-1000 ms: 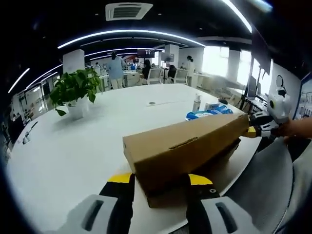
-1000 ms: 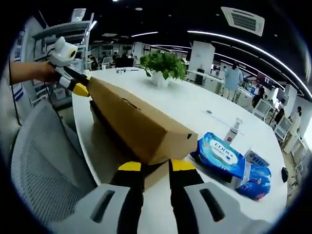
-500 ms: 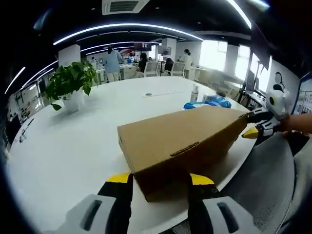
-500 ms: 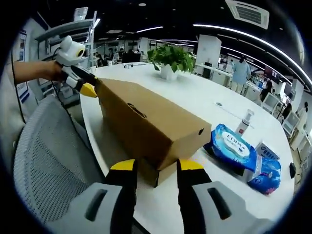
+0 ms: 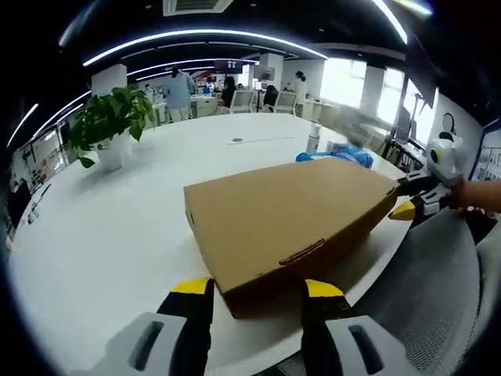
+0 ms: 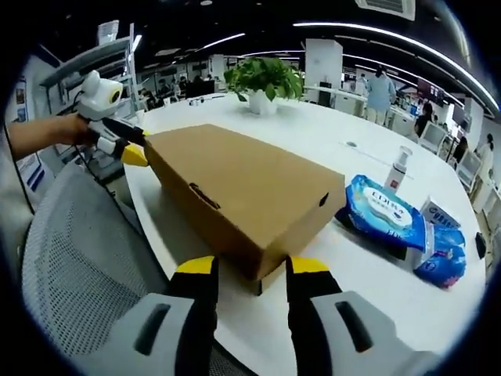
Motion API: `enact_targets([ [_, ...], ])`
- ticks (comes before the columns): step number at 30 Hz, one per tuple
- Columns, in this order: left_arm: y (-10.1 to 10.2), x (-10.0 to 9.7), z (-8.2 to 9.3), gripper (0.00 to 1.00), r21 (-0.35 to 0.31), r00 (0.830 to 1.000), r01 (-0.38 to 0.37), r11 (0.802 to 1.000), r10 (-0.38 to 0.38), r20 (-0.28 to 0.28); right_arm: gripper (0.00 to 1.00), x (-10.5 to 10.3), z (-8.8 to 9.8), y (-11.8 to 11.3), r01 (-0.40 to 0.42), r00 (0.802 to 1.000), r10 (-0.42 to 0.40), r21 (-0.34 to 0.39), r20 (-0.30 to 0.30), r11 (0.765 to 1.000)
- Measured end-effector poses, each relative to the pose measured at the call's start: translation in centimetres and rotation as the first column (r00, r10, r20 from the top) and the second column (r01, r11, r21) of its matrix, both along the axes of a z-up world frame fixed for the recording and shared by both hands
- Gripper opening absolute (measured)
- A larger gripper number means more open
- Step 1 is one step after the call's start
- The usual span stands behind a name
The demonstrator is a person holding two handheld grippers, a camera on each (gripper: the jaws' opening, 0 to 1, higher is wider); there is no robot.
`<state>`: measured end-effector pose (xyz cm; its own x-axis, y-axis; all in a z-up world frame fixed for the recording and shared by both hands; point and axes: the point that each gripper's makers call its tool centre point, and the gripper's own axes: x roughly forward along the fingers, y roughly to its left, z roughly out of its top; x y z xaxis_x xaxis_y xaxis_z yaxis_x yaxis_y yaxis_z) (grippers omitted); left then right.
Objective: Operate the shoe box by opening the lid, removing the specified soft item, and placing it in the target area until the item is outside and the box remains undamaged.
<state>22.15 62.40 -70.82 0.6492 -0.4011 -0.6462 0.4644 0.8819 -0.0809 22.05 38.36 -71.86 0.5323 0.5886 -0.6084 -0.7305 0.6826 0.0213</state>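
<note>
A brown cardboard shoe box (image 5: 290,211) lies on the white table (image 5: 102,235) near its edge, lid down flat. My left gripper (image 5: 257,290) is open, its yellow-tipped jaws straddling the box's near corner. In the right gripper view the same box (image 6: 243,184) runs away from my right gripper (image 6: 252,266), which is open with the opposite corner between its jaws. The right gripper (image 5: 403,197) shows at the far end in the left gripper view, and the left gripper (image 6: 131,142) at the far end in the right gripper view. The box's contents are hidden.
Blue wet-wipe packs (image 6: 383,219) and a small pump bottle (image 6: 398,168) lie beside the box. A potted plant (image 5: 106,125) stands farther back on the table. A grey mesh chair (image 6: 70,258) sits against the table edge. People stand at desks in the background.
The lid, tilted up a second ago, has come down flat on the box. My right gripper's jaws have spread wider. Both views now look more from above.
</note>
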Motion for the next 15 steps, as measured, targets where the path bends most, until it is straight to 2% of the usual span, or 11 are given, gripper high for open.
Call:
enact_targets([
  [9, 0.3, 0.1, -1.0, 0.45, 0.006, 1.0, -0.004, 1.0, 0.004, -0.015, 0.31, 0.3, -1.2, -0.1, 0.012, 1.0, -0.013, -0.025, -0.025, 1.0],
  [15, 0.3, 0.1, -1.2, 0.45, 0.003, 1.0, -0.003, 1.0, 0.003, -0.022, 0.32, 0.6, -1.2, -0.4, 0.018, 0.999, -0.019, -0.03, -0.027, 0.999],
])
